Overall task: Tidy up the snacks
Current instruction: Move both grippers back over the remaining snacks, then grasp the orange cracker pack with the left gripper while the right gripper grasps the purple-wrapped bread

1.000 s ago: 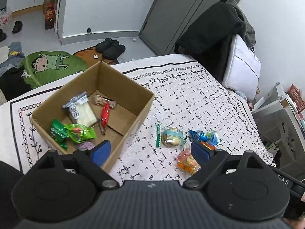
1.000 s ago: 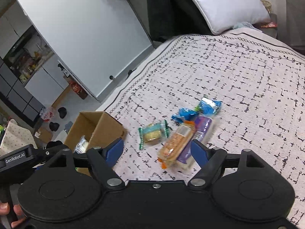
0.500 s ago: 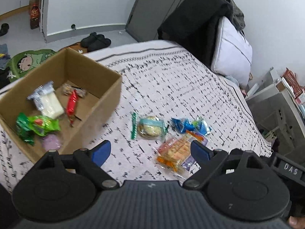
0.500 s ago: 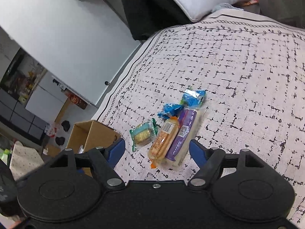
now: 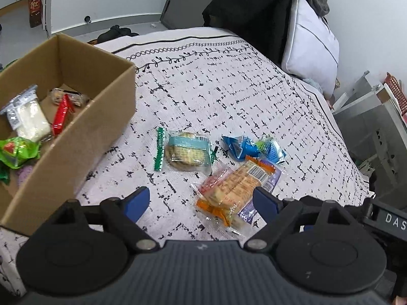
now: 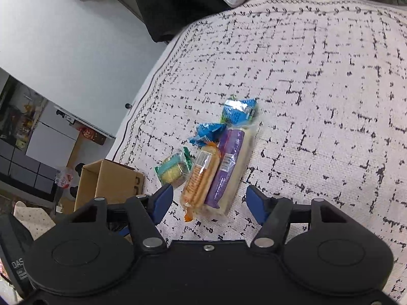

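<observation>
On patterned white bedspread (image 5: 229,81), five loose snacks lying beside brown cardboard box (image 5: 101,132). Both claws wide, holding nothing. Right gripper (image 6: 209,199) straddling orange cracker pack (image 6: 202,175) and purple wafer pack (image 6: 227,165); left gripper (image 5: 201,200) hovering near. Pick step; next: lowering, closing on one pack, likely crackers.

Cardboard box (image 5: 76,137) chopped off by the left edge in the left wrist view, so half its contents can't be made out. Green bag (image 5: 17,150) in there cut by that same edge, and something purplish (image 5: 24,172) tucked under the box wall, no clue what. Purple packet (image 5: 269,180) mostly buried under the orange cracker pack (image 5: 229,188), near end hidden behind the right blue finger (image 5: 264,202). In the right wrist view, blue wrapper (image 6: 237,110) smeared with blur, print unreadable. Box interior hidden from that side, only outer wall showing (image 6: 109,183).
</observation>
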`<state>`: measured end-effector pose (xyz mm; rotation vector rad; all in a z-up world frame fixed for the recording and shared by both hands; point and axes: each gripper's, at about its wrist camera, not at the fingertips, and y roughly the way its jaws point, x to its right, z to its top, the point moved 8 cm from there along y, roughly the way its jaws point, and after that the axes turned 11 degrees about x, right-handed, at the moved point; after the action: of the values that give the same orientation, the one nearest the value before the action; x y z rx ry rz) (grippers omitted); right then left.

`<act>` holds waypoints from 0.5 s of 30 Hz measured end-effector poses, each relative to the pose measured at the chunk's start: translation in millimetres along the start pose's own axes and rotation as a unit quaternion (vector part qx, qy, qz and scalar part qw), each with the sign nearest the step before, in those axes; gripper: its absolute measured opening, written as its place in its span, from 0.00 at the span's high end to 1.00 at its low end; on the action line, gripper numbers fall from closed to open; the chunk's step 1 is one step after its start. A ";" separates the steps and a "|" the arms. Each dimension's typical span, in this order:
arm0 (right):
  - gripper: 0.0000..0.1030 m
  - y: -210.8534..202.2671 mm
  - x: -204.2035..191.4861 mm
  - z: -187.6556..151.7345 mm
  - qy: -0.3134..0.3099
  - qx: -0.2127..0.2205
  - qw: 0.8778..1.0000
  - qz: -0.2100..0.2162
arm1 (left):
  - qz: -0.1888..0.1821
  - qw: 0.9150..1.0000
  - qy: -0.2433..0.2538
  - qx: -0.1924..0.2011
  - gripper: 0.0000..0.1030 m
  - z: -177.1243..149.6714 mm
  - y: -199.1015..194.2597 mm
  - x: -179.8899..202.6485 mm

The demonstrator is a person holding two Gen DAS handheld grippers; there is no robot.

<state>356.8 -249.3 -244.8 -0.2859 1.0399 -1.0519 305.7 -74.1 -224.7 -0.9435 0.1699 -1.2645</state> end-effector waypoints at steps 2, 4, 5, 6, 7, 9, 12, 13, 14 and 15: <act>0.40 3.5 2.3 -0.8 0.002 -0.003 1.000 -0.003 | -0.002 1.000 -0.001 -0.005 0.16 -2.5 7.8 2.5; 0.40 7.8 5.2 -1.3 0.007 -0.006 1.000 -0.009 | -0.007 1.000 0.001 -0.009 0.16 -5.3 14.8 5.5; 0.40 10.5 6.8 -1.4 0.010 -0.008 1.000 -0.010 | -0.008 1.000 0.003 -0.010 0.17 -6.6 18.2 6.9; 0.41 13.2 8.3 -1.7 0.013 -0.010 1.000 -0.013 | -0.008 1.000 0.004 -0.012 0.17 -7.9 21.9 8.1; 0.41 16.1 9.7 -2.0 0.016 -0.012 1.000 -0.014 | -0.009 1.000 0.005 -0.014 0.17 -9.0 25.5 9.2; 0.41 21.1 12.4 -2.0 0.025 -0.014 0.999 -0.017 | -0.012 1.000 0.005 -0.017 0.17 -10.4 31.9 11.2; 0.42 26.7 16.6 0.2 0.039 -0.014 0.999 -0.026 | -0.012 1.000 0.008 -0.022 0.18 -11.4 42.3 14.9; 0.42 28.4 18.3 1.2 0.041 -0.013 0.999 -0.030 | -0.013 1.000 0.009 -0.022 0.18 -11.4 45.9 16.5; 0.42 29.9 20.4 2.1 0.044 -0.011 0.998 -0.032 | -0.013 1.000 0.012 -0.024 0.18 -11.6 49.6 17.9; 0.42 31.3 22.2 2.6 0.047 -0.010 0.998 -0.035 | -0.012 0.999 0.013 -0.026 0.18 -11.8 53.1 19.2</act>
<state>379.1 -252.3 -276.1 -0.2937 1.1321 -1.1258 344.2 -96.8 -261.1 -0.9770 0.2138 -1.3008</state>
